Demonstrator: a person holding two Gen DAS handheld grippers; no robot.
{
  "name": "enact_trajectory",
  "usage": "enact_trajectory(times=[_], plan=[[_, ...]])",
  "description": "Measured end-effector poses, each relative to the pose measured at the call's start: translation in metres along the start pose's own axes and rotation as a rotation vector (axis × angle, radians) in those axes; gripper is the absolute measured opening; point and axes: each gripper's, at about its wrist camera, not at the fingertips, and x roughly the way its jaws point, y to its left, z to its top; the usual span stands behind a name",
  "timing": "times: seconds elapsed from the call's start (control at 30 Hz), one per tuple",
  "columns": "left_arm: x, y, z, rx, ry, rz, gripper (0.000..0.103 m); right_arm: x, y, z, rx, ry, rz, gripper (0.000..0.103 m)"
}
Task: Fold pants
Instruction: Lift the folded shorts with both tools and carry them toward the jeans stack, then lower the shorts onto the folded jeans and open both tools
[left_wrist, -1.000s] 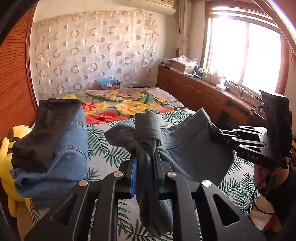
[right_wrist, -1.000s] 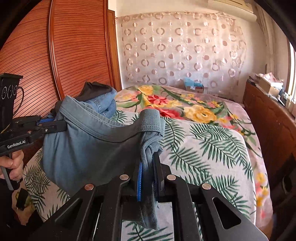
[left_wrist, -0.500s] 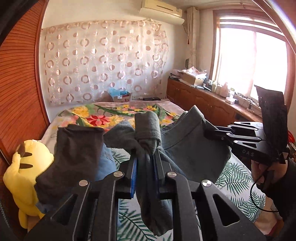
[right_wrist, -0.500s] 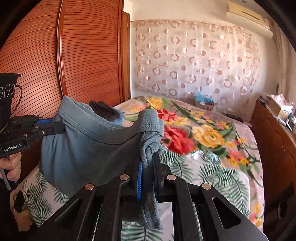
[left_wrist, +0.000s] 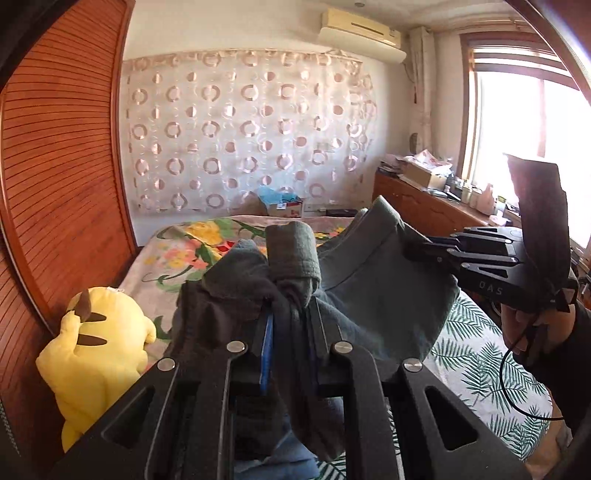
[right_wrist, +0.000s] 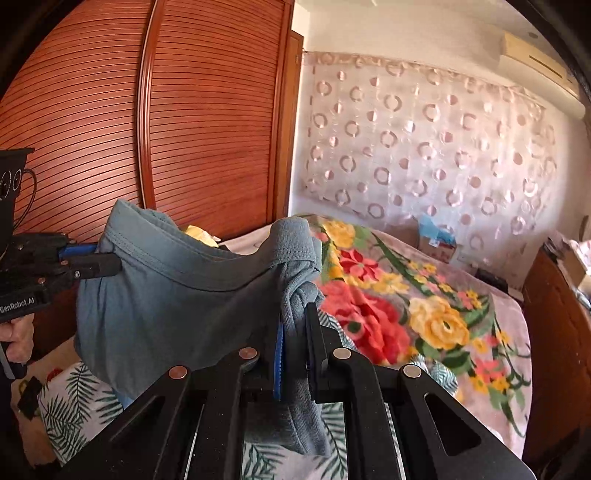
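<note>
The grey-blue pants (right_wrist: 177, 306) hang in the air above the bed, stretched by the waistband between both grippers. My left gripper (left_wrist: 290, 310) is shut on one bunched waistband end (left_wrist: 293, 258). My right gripper (right_wrist: 295, 314) is shut on the other bunched end (right_wrist: 295, 243). In the left wrist view the right gripper (left_wrist: 421, 249) pinches the cloth at the right. In the right wrist view the left gripper (right_wrist: 107, 262) pinches it at the left. The legs hang down out of sight.
The bed has a floral and palm-leaf blanket (right_wrist: 424, 314). A yellow plush toy (left_wrist: 96, 354) sits by the wooden wardrobe (right_wrist: 147, 129). Dark folded clothes (left_wrist: 207, 314) lie just beyond my left gripper. A cluttered wooden sideboard (left_wrist: 424, 199) runs under the window.
Both grippers have risen with the pants, so the views tilt up toward the curtain and wall. The pile of folded clothes has dropped lower in the left wrist view.
</note>
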Motion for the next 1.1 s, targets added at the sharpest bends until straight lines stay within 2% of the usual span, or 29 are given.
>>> enact_trajectory(times=[0.4, 0.67, 0.93, 1.07, 1.1], plan=[[0.003, 0.036, -0.014, -0.116, -0.028, 0.075, 0.016, 0.074, -0.013, 0.03, -0.122, -0.002, 0.093, 0.01], [-0.009, 0.046, -0.015, -0.166, -0.056, 0.094, 0.016, 0.1, -0.02, 0.053, -0.178, -0.01, 0.157, 0.01], [0.016, 0.067, -0.047, -0.227, 0.056, 0.193, 0.016, 0.152, -0.014, 0.042, -0.226, 0.066, 0.219, 0.01], [0.027, 0.074, -0.059, -0.254, 0.104, 0.203, 0.018, 0.182, -0.019, 0.036, -0.144, 0.127, 0.216, 0.01], [0.027, 0.075, -0.06, -0.255, 0.108, 0.204, 0.021, 0.186, -0.021, 0.036, -0.122, 0.136, 0.211, 0.014]])
